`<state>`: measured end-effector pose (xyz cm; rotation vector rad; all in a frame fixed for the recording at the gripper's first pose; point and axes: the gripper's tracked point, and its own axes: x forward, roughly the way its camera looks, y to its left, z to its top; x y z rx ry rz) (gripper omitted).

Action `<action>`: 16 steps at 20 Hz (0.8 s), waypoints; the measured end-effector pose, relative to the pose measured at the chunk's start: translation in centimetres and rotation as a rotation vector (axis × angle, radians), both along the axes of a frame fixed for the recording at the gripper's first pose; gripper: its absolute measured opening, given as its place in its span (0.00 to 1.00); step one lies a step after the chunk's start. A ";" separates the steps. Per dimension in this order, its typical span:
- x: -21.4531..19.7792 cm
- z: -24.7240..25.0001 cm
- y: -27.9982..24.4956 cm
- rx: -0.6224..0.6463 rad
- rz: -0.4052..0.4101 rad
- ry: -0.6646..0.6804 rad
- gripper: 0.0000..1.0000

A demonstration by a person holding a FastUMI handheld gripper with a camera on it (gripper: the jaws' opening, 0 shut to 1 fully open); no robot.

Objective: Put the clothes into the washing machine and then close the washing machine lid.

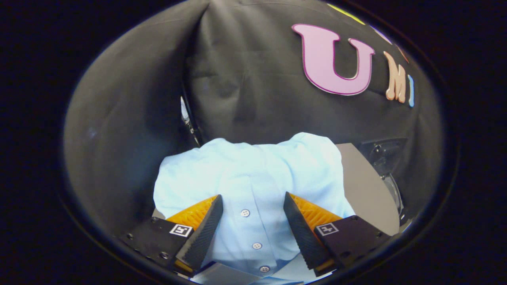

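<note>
A light blue button-up shirt point(253, 170) lies bunched on a grey surface point(368, 190), its button placket running straight between my fingers. My gripper point(252, 197) is open, one finger on each side of the placket, with the fingertips point(210, 221) low over the cloth. I cannot tell whether they touch the fabric. The shirt's near hem passes under the fingers.
The black cloth wall stands close behind the shirt and folds into a corner at the far left. Beyond the grey surface on the right sits a dark fixture with a round rim point(386, 166); it is dim and I cannot make out what it is.
</note>
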<state>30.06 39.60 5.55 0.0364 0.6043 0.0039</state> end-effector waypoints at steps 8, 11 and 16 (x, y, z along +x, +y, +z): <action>-1.7 -0.1 -1.6 -0.112 0.070 0.001 0.16; -3.0 0.4 -4.2 -0.175 0.086 -0.031 0.16; -4.2 4.0 -7.2 -0.092 0.094 -0.139 0.00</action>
